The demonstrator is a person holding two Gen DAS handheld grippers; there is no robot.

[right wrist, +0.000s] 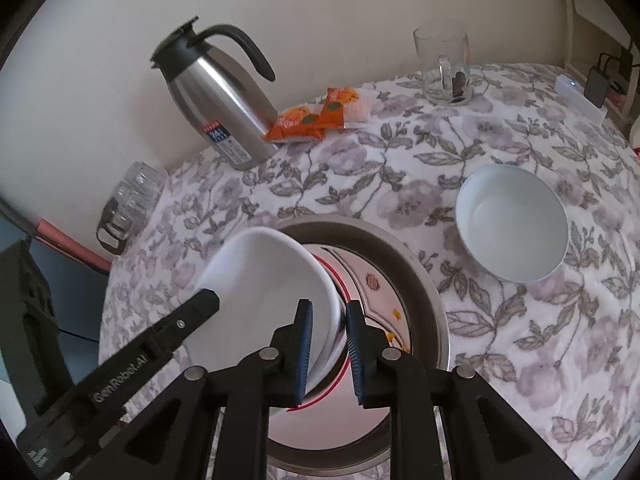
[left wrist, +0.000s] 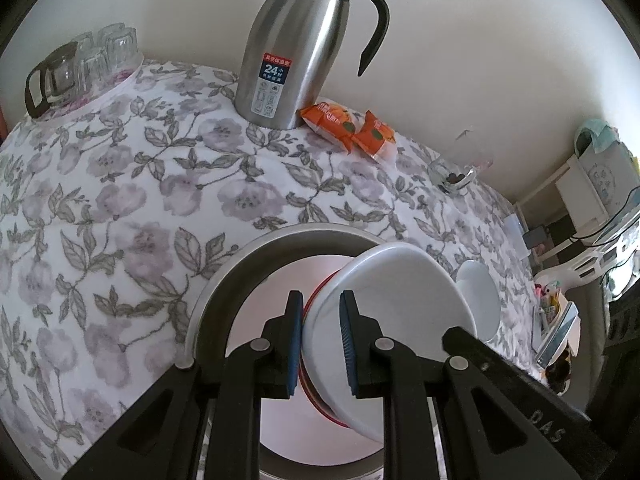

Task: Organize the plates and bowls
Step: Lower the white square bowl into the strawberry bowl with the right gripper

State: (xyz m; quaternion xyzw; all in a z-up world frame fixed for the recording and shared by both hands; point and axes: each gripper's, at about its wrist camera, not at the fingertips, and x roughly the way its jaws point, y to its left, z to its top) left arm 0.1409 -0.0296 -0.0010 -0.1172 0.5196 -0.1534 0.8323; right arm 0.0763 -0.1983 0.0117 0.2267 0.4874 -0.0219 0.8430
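We hold a white ceramic bowl (left wrist: 400, 300) tilted over a round steel basin (left wrist: 224, 264) on the floral tablecloth (left wrist: 120, 200). Our left gripper (left wrist: 320, 344) is nearly closed, its blue pads clamping the bowl's rim. Our right gripper (right wrist: 328, 344) brackets the opposite rim, slightly parted; we cannot tell whether both pads press it. A red-trimmed plate (right wrist: 376, 292) lies inside the basin. A second white bowl (right wrist: 512, 224) sits empty nearby. A glass mug (right wrist: 444, 64) holds dark pieces.
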